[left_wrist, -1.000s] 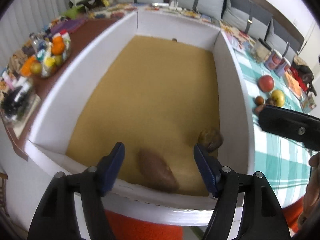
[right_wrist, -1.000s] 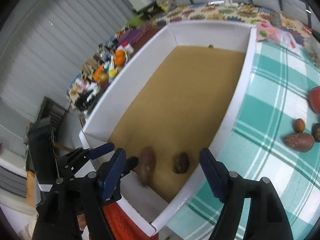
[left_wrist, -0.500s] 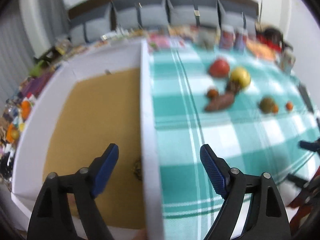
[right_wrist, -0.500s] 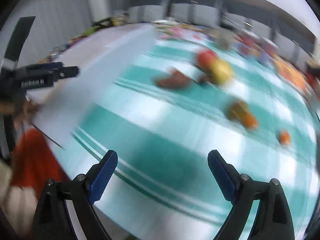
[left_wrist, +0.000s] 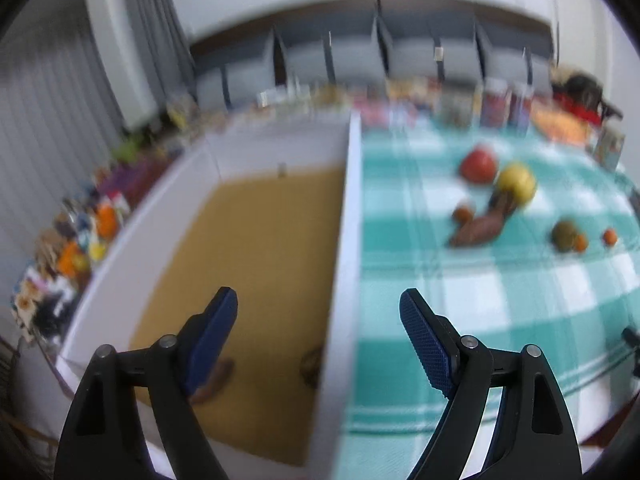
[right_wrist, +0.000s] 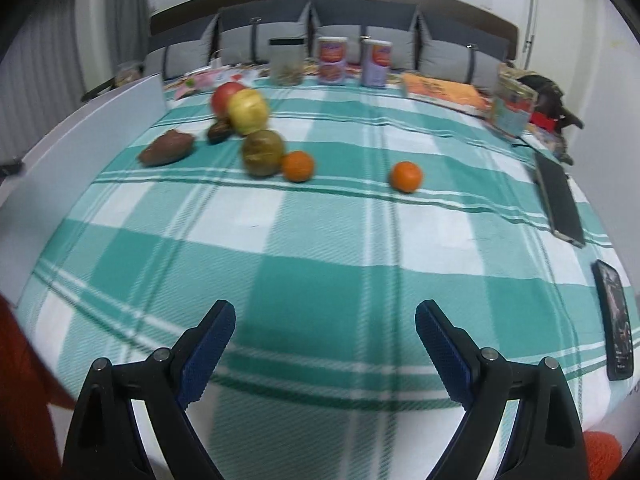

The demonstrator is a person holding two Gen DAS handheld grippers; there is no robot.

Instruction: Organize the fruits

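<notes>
My left gripper (left_wrist: 318, 320) hangs open and empty over the right wall of a white box (left_wrist: 340, 240) with a tan floor. Two brown fruits (left_wrist: 312, 364) lie at the box's near end, one partly hidden behind the left finger. My right gripper (right_wrist: 325, 328) is open and empty above the green checked cloth (right_wrist: 320, 240), well short of the fruit. Far ahead lie a red fruit (right_wrist: 224, 94), a yellow one (right_wrist: 248, 112), a green one (right_wrist: 263, 153), a long brown one (right_wrist: 168, 147) and two small oranges (right_wrist: 298, 166) (right_wrist: 406, 176).
Jars and tins (right_wrist: 332, 60) stand along the cloth's far edge, with books (right_wrist: 444, 94) to their right. A tablet (right_wrist: 558, 198) and a phone (right_wrist: 614, 320) lie at the right edge. Clutter (left_wrist: 80, 240) lines the table left of the box.
Both grippers have swung right, away from the box's near end, and their jaws stand wider. The right one now faces the loose fruit on the cloth; the left straddles the box wall.
</notes>
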